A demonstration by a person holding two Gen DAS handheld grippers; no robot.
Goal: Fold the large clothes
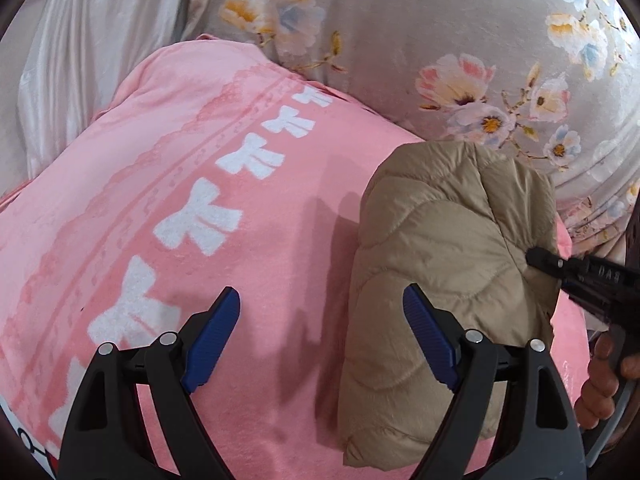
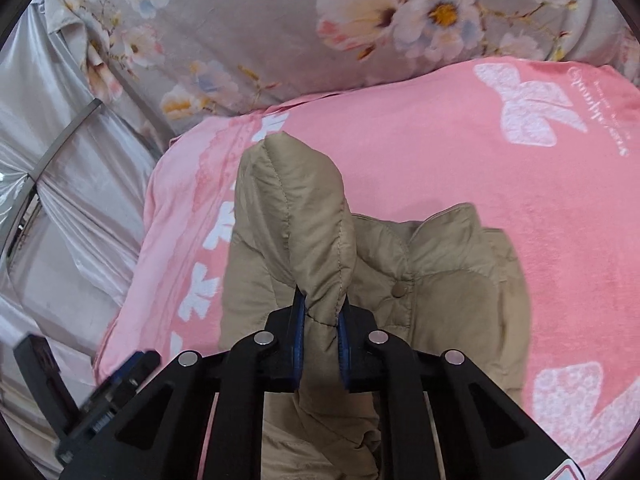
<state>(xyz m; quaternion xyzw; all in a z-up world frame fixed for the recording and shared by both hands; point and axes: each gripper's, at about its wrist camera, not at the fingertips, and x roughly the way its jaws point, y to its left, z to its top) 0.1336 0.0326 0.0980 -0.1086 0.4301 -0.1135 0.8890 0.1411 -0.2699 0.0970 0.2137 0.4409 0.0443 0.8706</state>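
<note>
I saw one tan jacket [image 1: 440, 264] lying lengthwise up the frame; my right gripper [image 2: 322, 344] pinched its fold, left gripper [image 1: 320, 340] gaped empty.

Tan quilted jacket [image 2: 440, 280], stitched in wavy lines, one dull tan snap [image 2: 399, 290] just right of the right gripper's [image 2: 322, 344] fingers. Finger pads [image 1: 212, 344] were ribbed blue on black frames. Under the jacket, pink blanket [image 1: 260, 240] with a row of white bows [image 1: 200, 224] and paler pink lace bands, left of the left gripper's [image 1: 320, 344] fingers. Beyond the fingertips, grey-beige bedding [image 1: 400, 40] printed with pink, white and pale blue flowers, yellow centres.
</note>
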